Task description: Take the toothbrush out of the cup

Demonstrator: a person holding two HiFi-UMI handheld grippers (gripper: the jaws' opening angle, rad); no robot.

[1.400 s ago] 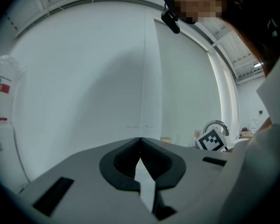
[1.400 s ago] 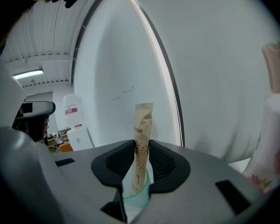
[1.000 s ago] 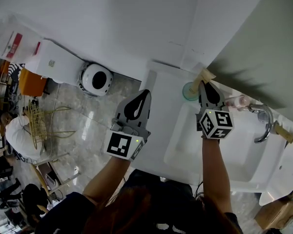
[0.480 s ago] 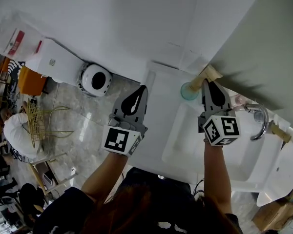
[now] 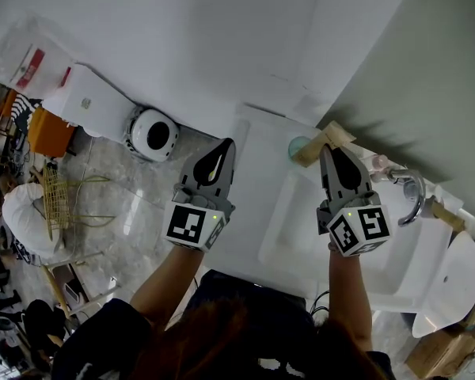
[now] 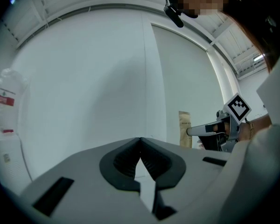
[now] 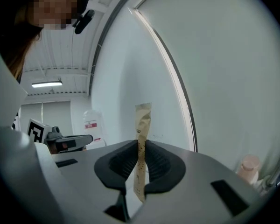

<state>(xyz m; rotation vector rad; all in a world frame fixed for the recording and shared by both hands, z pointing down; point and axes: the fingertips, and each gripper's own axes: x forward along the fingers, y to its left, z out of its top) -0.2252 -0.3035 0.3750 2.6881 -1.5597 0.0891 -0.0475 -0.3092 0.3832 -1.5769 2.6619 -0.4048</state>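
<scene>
The right hand-held gripper (image 5: pixel 331 153) is clamped on the paper-wrapped toothbrush (image 7: pixel 142 120), apparently just above the cup (image 5: pixel 298 144), so only setting it down seems left; the left hand-held gripper (image 6: pixel 140 143) is closed and empty.

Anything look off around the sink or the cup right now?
Nothing looks spilled or tipped. One oddity: the toothbrush in the right gripper is wrapped in brown paper, held above the green cup on the sink edge.
</scene>
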